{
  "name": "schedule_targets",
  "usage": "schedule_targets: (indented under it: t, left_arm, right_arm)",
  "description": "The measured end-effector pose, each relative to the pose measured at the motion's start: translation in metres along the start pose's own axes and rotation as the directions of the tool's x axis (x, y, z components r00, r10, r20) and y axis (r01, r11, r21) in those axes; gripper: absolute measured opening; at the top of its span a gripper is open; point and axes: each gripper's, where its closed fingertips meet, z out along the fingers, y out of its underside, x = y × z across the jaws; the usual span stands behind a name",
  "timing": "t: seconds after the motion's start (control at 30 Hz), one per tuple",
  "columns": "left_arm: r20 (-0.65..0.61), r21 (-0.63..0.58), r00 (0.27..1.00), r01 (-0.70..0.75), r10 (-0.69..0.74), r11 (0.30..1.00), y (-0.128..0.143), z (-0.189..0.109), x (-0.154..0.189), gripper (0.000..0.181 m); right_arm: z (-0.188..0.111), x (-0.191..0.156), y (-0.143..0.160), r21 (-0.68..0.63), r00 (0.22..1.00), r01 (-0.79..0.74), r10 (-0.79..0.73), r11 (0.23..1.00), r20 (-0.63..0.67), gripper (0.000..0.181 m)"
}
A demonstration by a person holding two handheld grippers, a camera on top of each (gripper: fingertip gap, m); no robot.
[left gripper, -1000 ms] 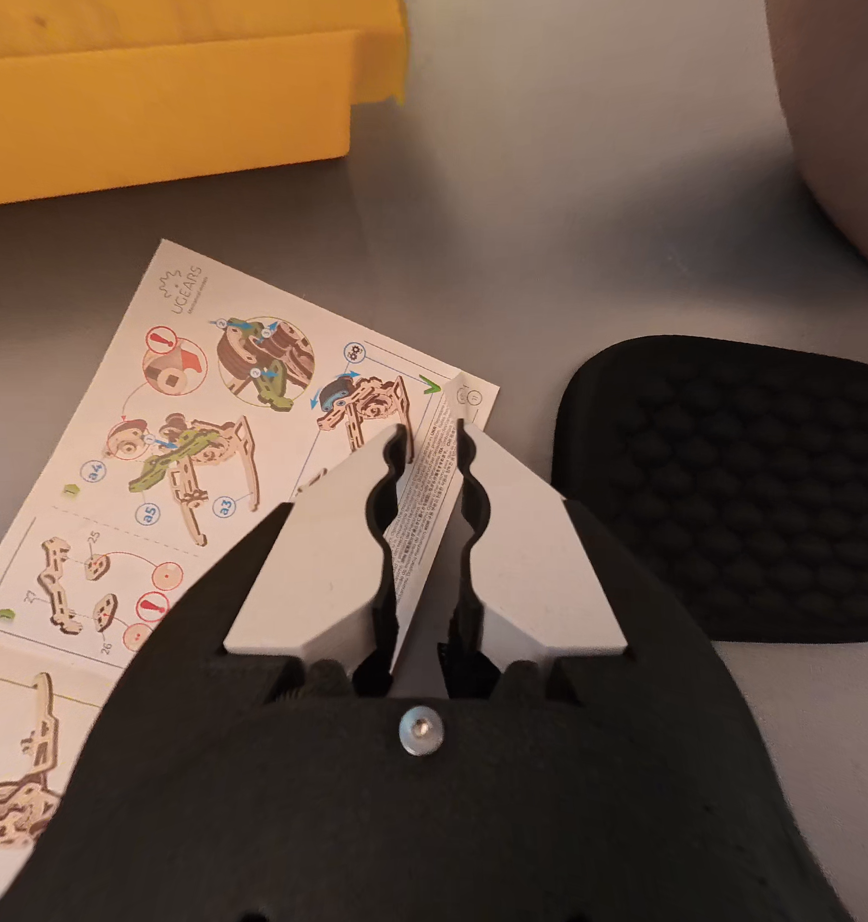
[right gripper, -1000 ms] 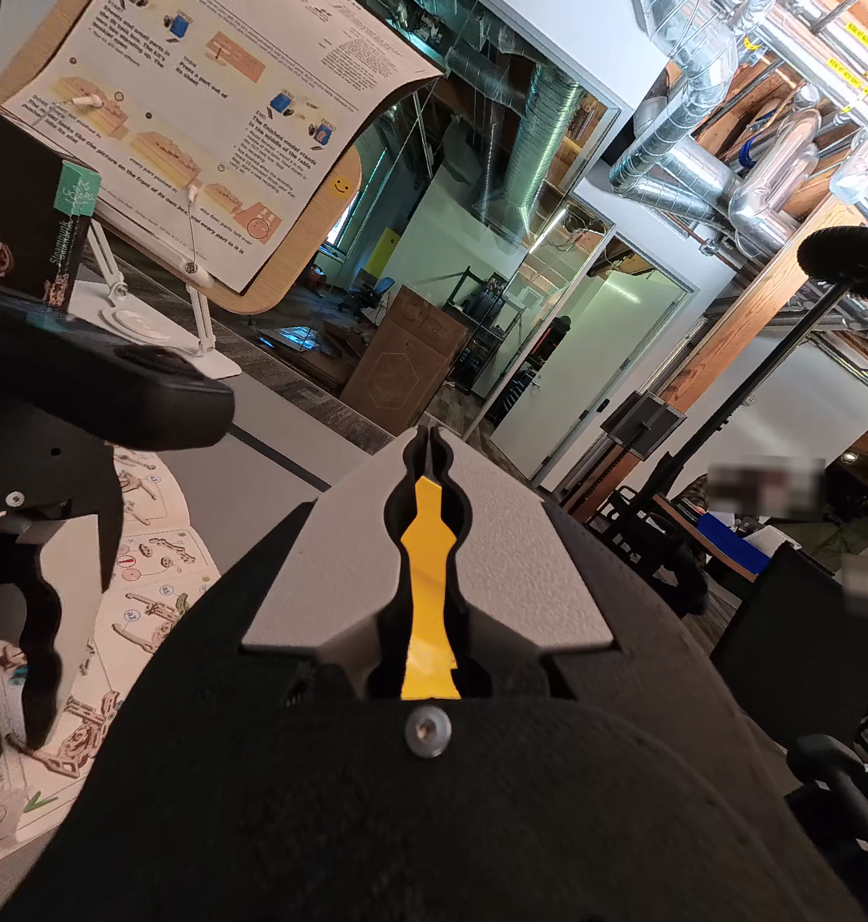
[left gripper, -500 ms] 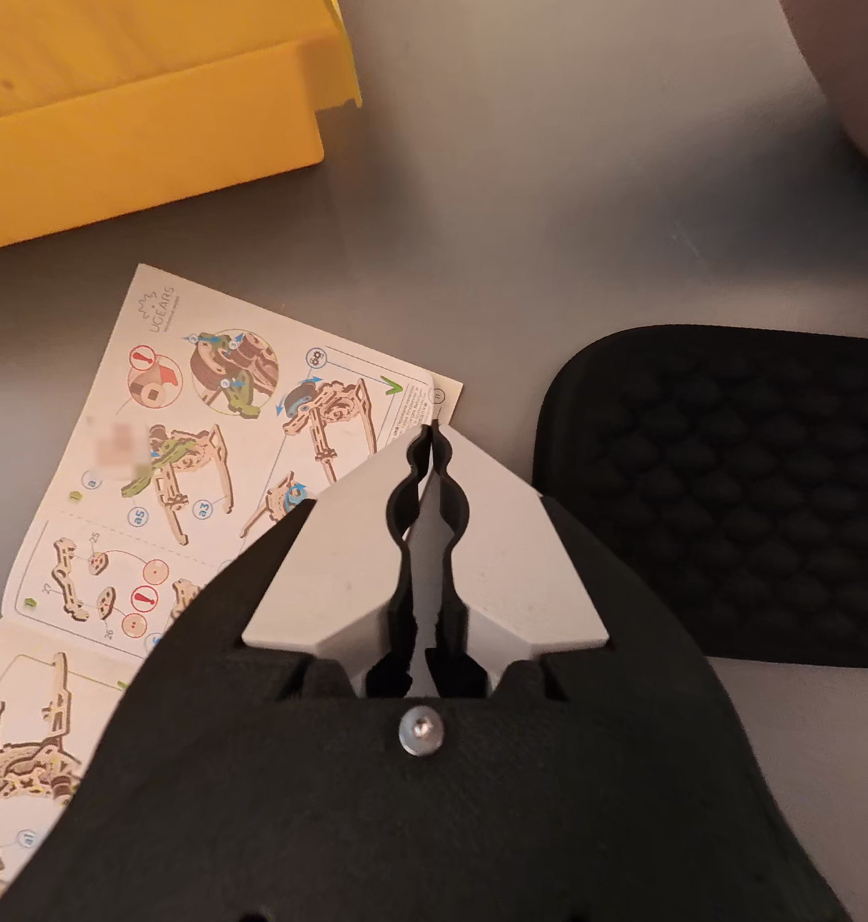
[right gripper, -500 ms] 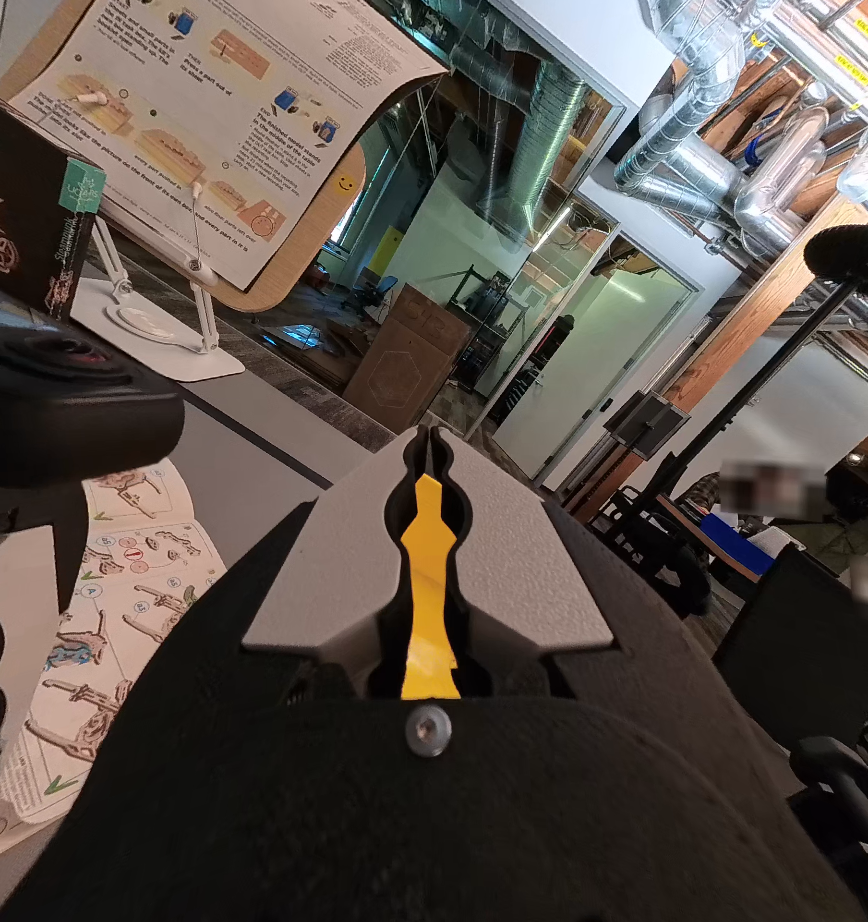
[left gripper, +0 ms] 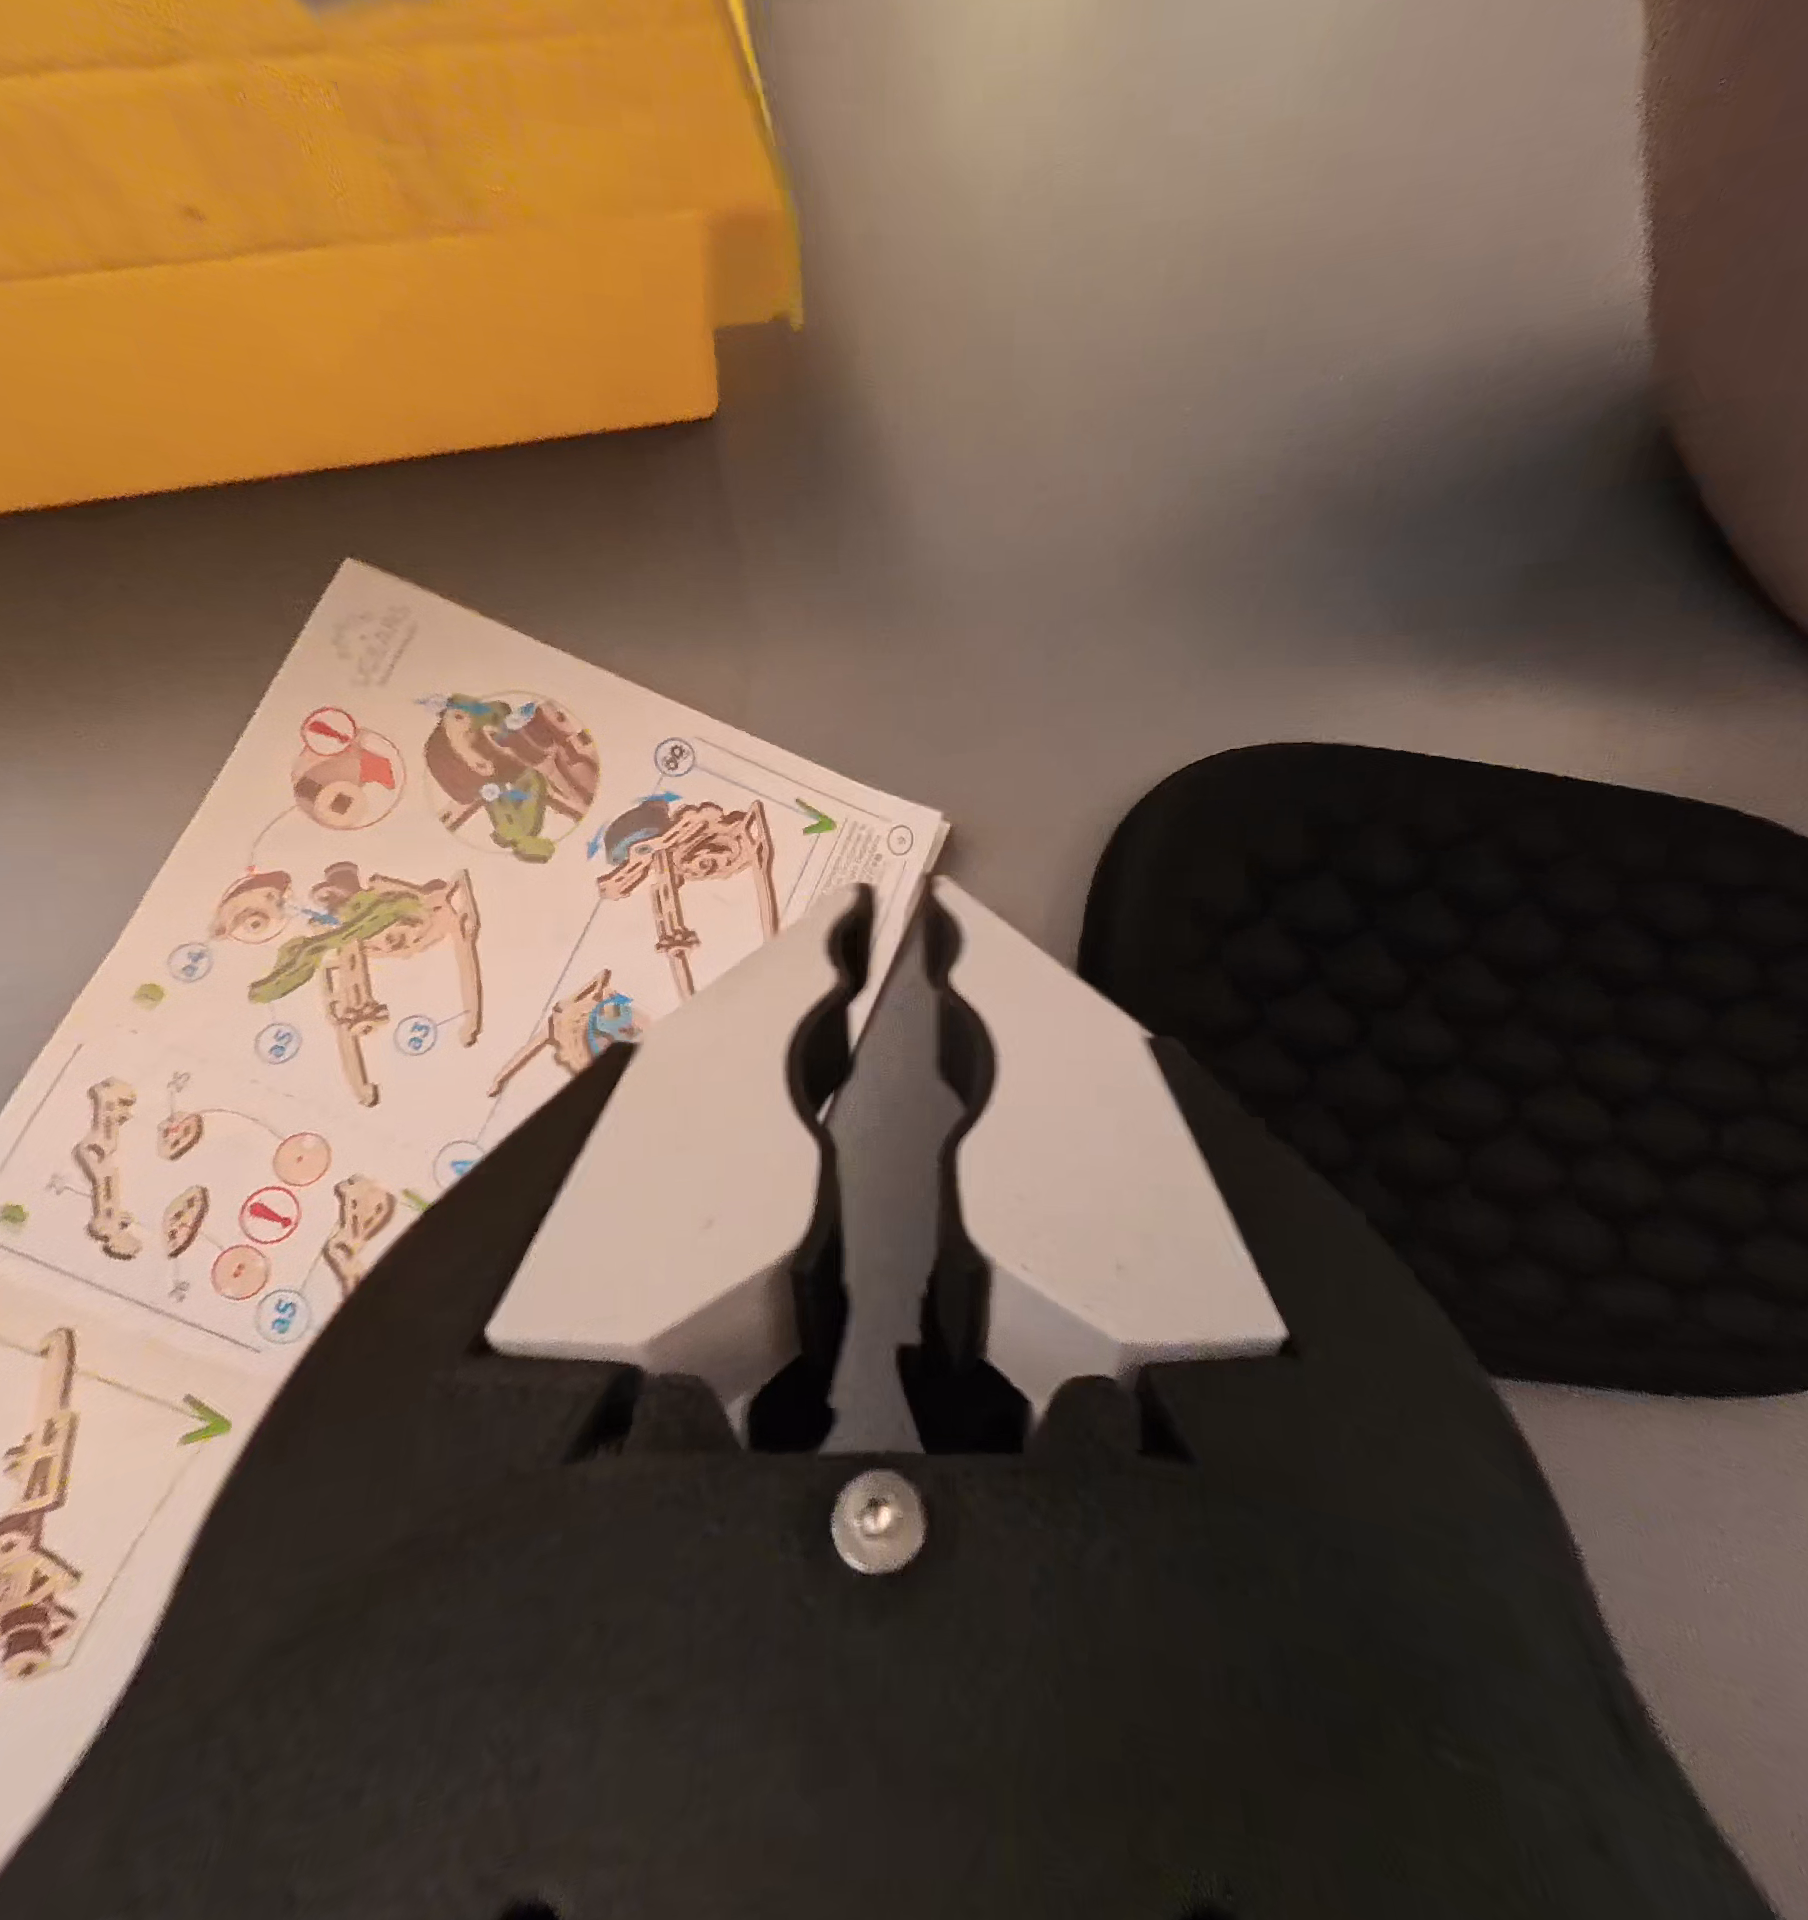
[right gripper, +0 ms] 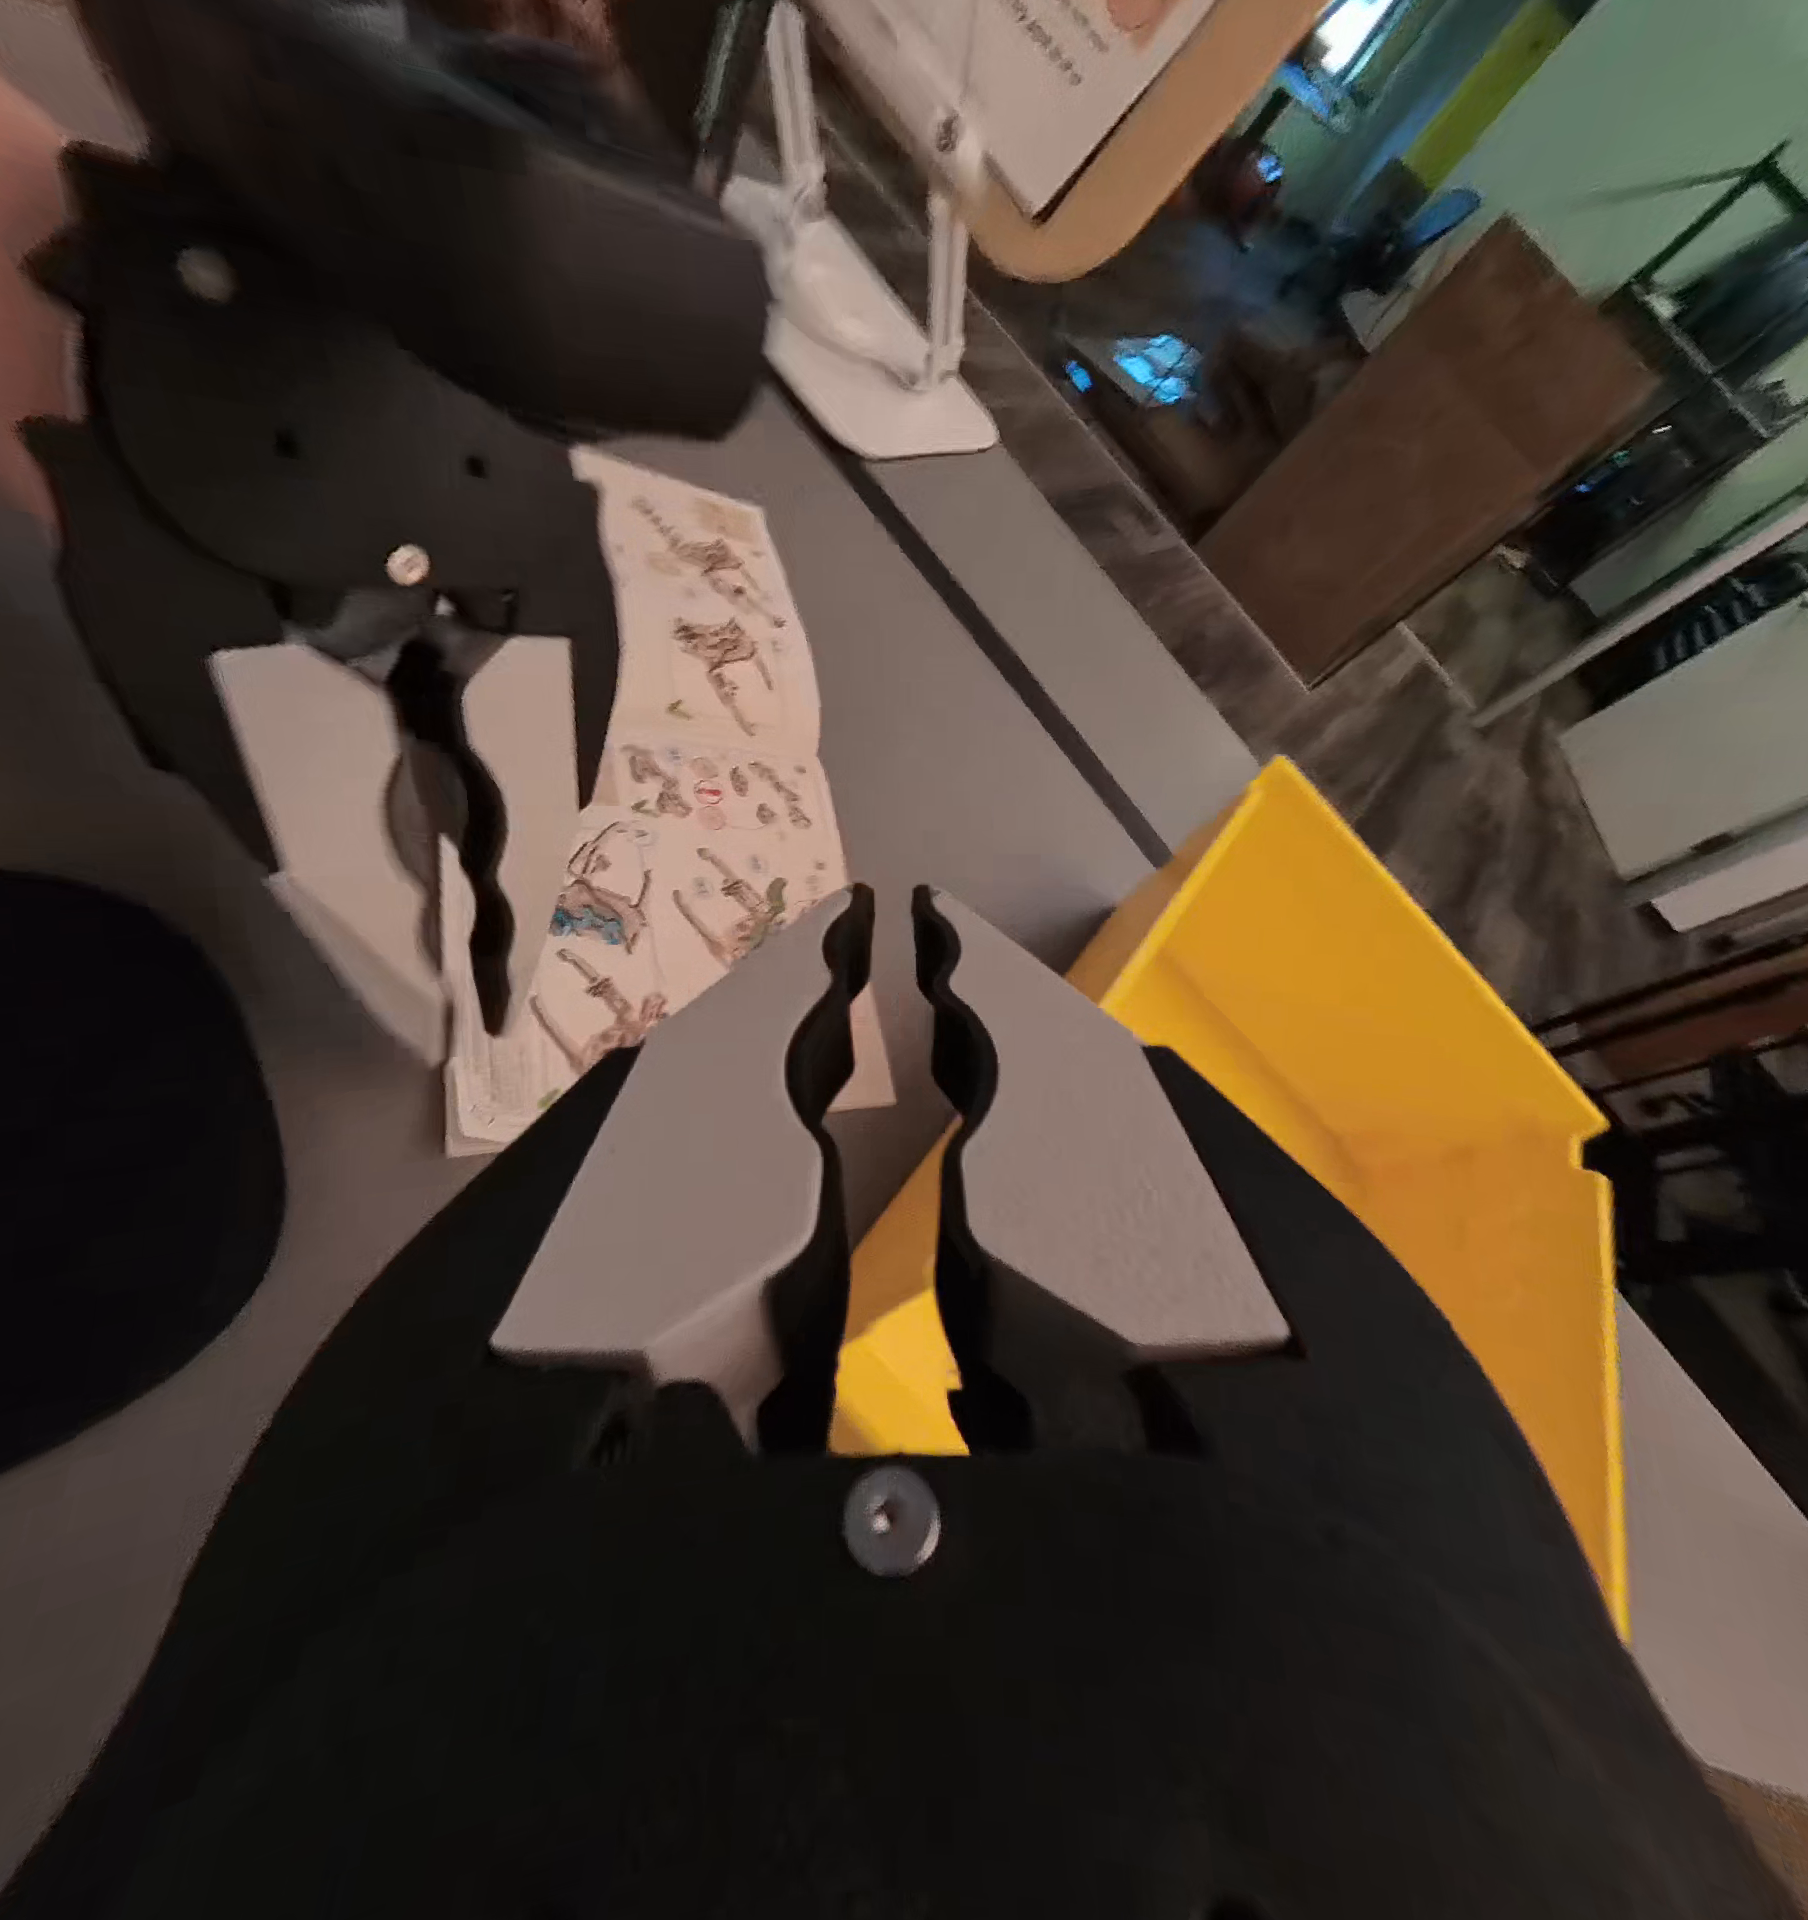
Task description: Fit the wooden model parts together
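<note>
My right gripper has swung down from the room toward the yellow bin at 3 o'clock, jaws narrowly parted and empty, my left gripper has slackened off the instruction sheet, and no wooden parts show yet.

Left claw slightly parted – right claw likewise, both empty.

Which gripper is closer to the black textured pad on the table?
Left. The left gripper hovers just beside the black pad, over the instruction sheet. The right gripper sits farther away, near the yellow bin.
</note>
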Motion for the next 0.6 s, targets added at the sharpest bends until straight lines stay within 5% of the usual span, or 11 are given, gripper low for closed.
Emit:
schedule_targets:
  t: [0.13, 0.6]
  left_arm:
    - [0.109, -0.04, 0.987, -0.118, 0.122, 0.992, 0.001, 0.009, 0.0, 0.024]
    - [0.133, -0.078, 0.976, -0.163, 0.172, 0.984, 0.003, 0.022, -0.002, 0.014]
  right_arm:
    - [-0.009, 0.021, -0.006, 0.07, 0.994, -0.051, 0.057, 0.996, -0.091, 0.005]
    - [0.004, 0.018, 0.005, 0.009, 0.996, -0.037, 0.037, 0.999, -0.086, 0.005]
